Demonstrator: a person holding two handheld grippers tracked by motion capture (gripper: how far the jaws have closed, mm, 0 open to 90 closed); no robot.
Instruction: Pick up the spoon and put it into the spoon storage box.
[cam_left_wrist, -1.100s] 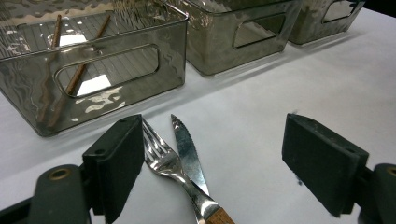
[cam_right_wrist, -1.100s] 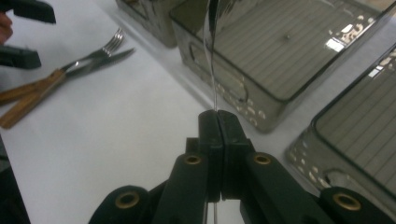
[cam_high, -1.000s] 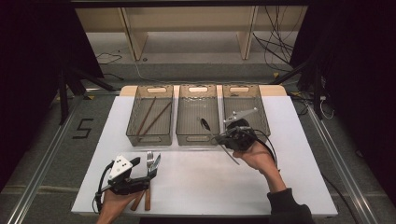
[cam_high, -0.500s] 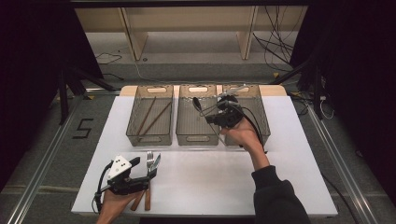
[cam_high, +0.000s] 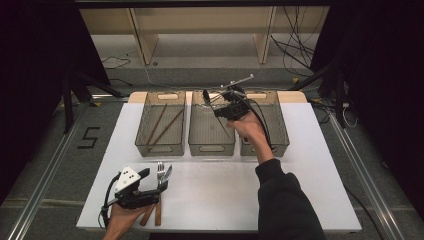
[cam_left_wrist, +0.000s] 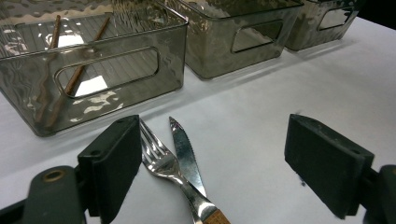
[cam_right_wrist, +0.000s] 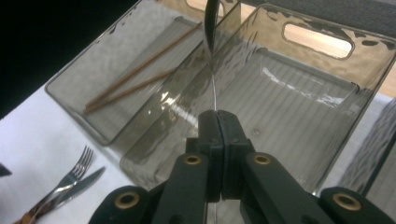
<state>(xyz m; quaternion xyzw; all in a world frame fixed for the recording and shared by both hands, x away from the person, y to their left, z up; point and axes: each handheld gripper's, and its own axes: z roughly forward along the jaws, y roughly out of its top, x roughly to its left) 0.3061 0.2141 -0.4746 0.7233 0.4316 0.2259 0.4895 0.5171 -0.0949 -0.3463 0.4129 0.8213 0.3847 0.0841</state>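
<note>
Above the middle bin (cam_high: 211, 131), the right gripper (cam_right_wrist: 217, 122), jaws clamped on a spoon (cam_right_wrist: 211, 28), should lower it low and level before letting go, while the left gripper (cam_left_wrist: 224, 154) waits open beside fork (cam_left_wrist: 159, 156) and knife (cam_left_wrist: 184, 151).

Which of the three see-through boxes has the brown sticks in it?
The left bin, the one farthest from the right gripper. Two brown chopsticks lie inside it; no sticks show in the middle bin or the right bin.
</note>
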